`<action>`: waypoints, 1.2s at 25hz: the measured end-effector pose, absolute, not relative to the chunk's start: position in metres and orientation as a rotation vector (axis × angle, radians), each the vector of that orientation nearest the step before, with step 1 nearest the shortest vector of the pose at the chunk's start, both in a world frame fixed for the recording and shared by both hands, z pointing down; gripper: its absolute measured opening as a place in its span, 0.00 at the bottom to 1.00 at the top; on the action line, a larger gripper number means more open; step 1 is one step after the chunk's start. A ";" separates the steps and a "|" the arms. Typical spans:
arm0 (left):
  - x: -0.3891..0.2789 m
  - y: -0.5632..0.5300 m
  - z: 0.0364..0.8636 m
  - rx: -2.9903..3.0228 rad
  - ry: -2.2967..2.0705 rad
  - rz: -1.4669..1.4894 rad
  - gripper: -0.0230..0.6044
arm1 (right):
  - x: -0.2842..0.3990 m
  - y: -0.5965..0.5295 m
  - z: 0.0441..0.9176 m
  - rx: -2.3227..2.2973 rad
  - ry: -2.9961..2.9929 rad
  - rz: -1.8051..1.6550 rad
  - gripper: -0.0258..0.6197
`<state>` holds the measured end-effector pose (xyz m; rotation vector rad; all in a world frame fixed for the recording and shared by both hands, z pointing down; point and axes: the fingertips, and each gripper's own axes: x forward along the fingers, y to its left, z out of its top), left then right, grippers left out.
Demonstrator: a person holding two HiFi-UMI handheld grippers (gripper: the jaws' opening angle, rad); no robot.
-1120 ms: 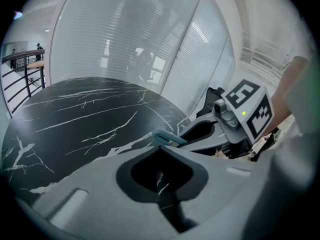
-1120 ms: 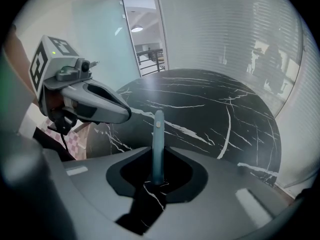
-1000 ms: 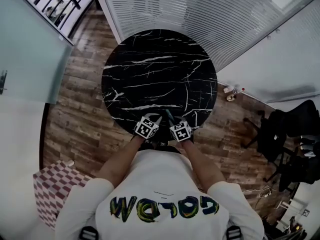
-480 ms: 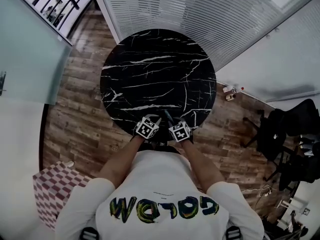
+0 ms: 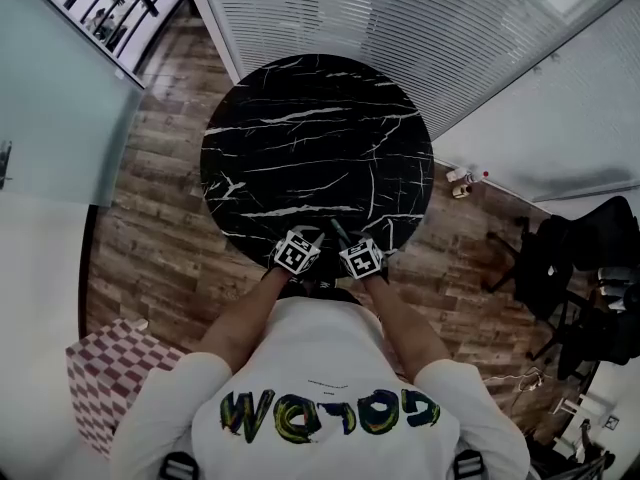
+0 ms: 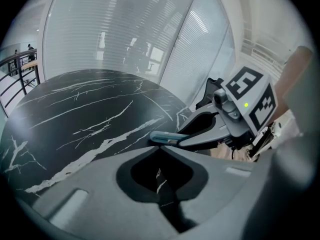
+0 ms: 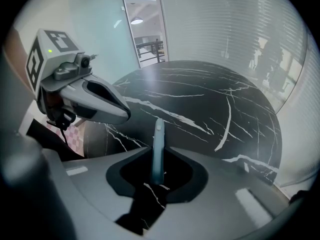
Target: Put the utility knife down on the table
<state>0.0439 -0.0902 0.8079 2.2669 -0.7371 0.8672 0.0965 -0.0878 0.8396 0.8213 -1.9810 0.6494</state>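
Note:
A slim blue-grey utility knife [image 7: 158, 146] stands edge-up between the jaws of my right gripper [image 7: 158, 153], which is shut on it; its front end sticks out over the near rim of the round black marble table [image 7: 215, 99]. In the left gripper view the knife [image 6: 164, 138] pokes out of the right gripper [image 6: 200, 134] at the right. My left gripper [image 6: 160, 148] is shut with nothing in it, its tips meeting. In the head view the left gripper [image 5: 311, 238] and the right gripper [image 5: 341, 242] sit close together at the table's near edge [image 5: 300, 230], with the knife [image 5: 337, 232] between them.
Wood plank floor [image 5: 160, 228] surrounds the table. A slatted glass wall [image 5: 400, 28] runs behind it. A red-and-white checkered box [image 5: 110, 373] stands at the lower left, black office chairs [image 5: 580, 268] at the right, and small bottles [image 5: 460, 181] on the floor.

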 end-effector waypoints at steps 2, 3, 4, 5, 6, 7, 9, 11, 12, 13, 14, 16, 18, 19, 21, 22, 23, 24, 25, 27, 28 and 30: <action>0.044 -0.090 0.808 2.265 -0.738 0.865 0.04 | 0.097 -0.086 0.839 0.821 -1.971 0.659 0.16; 0.044 -0.090 0.807 2.265 -0.738 0.861 0.04 | 0.098 -0.085 0.840 0.820 -1.967 0.660 0.16; 0.045 -0.090 0.807 2.265 -0.738 0.857 0.04 | 0.099 -0.085 0.841 0.818 -1.963 0.661 0.16; 0.045 -0.090 0.806 2.264 -0.739 0.854 0.04 | 0.100 -0.084 0.841 0.819 -1.958 0.664 0.17; 0.045 -0.089 0.805 2.264 -0.740 0.850 0.04 | 0.100 -0.084 0.841 0.821 -1.953 0.667 0.18; 0.046 -0.089 0.805 2.264 -0.740 0.848 0.04 | 0.101 -0.083 0.841 0.822 -1.952 0.667 0.19; 0.047 -0.088 0.805 2.265 -0.738 0.847 0.04 | 0.101 -0.082 0.840 0.822 -1.950 0.671 0.19; 0.048 -0.089 0.804 2.268 -0.737 0.841 0.04 | 0.101 -0.080 0.840 0.821 -1.945 0.680 0.19; 0.049 -0.089 0.804 2.270 -0.737 0.839 0.04 | 0.101 -0.080 0.841 0.820 -1.946 0.678 0.19; 0.049 -0.089 0.804 2.270 -0.736 0.840 0.04 | 0.101 -0.081 0.843 0.818 -1.950 0.672 0.19; 0.050 -0.089 0.804 2.270 -0.735 0.841 0.04 | 0.101 -0.082 0.844 0.815 -1.953 0.666 0.19; 0.050 -0.088 0.805 2.271 -0.735 0.842 0.04 | 0.102 -0.082 0.845 0.814 -1.950 0.665 0.20; 0.050 -0.087 0.804 2.274 -0.735 0.841 0.04 | 0.102 -0.082 0.847 0.818 -1.946 0.664 0.21; 0.050 -0.087 0.804 2.275 -0.735 0.840 0.04 | 0.103 -0.083 0.847 0.819 -1.949 0.659 0.21; 0.051 -0.086 0.803 2.275 -0.733 0.838 0.04 | 0.103 -0.084 0.848 0.823 -1.956 0.655 0.22; 0.051 -0.086 0.803 2.276 -0.732 0.837 0.04 | 0.103 -0.084 0.847 0.826 -1.955 0.658 0.23; 0.052 -0.086 0.803 2.276 -0.732 0.837 0.04 | 0.104 -0.084 0.846 0.831 -1.952 0.666 0.23; 0.051 -0.086 0.804 2.276 -0.731 0.838 0.04 | 0.104 -0.083 0.845 0.834 -1.948 0.675 0.24; 0.051 -0.086 0.804 2.276 -0.731 0.838 0.04 | 0.104 -0.083 0.845 0.836 -1.947 0.680 0.24; 0.051 -0.085 0.804 2.278 -0.731 0.835 0.04 | 0.105 -0.083 0.844 0.839 -1.945 0.685 0.25; 0.051 -0.085 0.803 2.278 -0.732 0.835 0.04 | 0.105 -0.082 0.843 0.841 -1.940 0.688 0.26; 0.050 -0.086 0.801 2.277 -0.736 0.834 0.04 | 0.107 -0.082 0.842 0.847 -1.932 0.689 0.27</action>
